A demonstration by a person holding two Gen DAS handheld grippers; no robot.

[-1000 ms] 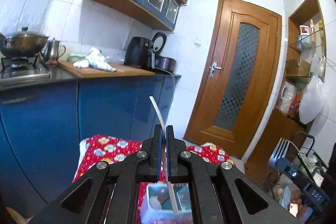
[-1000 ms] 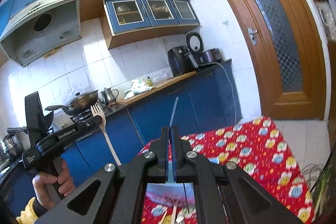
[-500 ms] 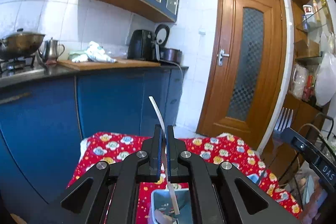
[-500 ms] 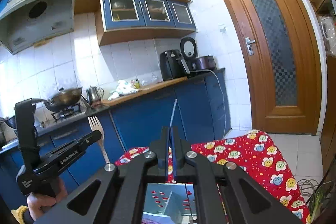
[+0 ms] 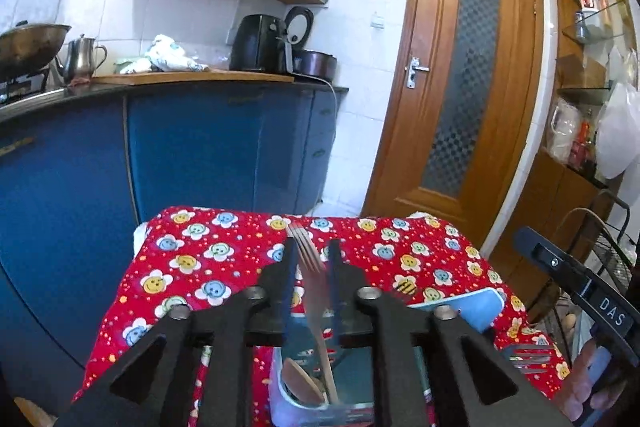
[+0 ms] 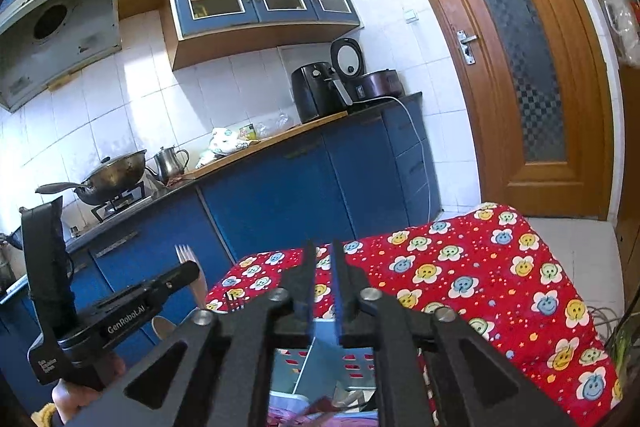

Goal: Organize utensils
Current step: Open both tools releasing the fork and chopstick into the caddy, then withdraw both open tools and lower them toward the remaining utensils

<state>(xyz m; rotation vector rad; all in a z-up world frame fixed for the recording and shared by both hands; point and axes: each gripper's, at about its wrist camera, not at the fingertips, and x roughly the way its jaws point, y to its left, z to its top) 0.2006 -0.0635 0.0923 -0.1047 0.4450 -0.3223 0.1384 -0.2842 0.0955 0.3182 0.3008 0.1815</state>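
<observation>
My left gripper (image 5: 311, 261) is open, its jaws apart. A fork (image 5: 306, 251) with a pale handle stands tilted and blurred between the jaws, its handle down in the blue-rimmed utensil box (image 5: 280, 379), beside a wooden spoon (image 5: 300, 383). My right gripper (image 6: 322, 259) is open with a narrow gap and nothing between the fingers, above the box (image 6: 320, 367). A dark metal fork (image 5: 528, 354) lies in front of the right gripper's body in the left wrist view. The left gripper (image 6: 188, 269) and its fork (image 6: 188, 259) also show in the right wrist view.
The table has a red flower-print cloth (image 5: 192, 267). A blue lid (image 5: 468, 307) lies on it at the right. Blue cabinets (image 5: 200, 155) and a counter with a kettle and air fryer stand behind. A wooden door (image 5: 456, 107) is at the far right.
Both grippers have dropped toward the box and opened. The left let go of its fork, which now tilts loose into the box. The thin utensil in the right gripper is gone.
</observation>
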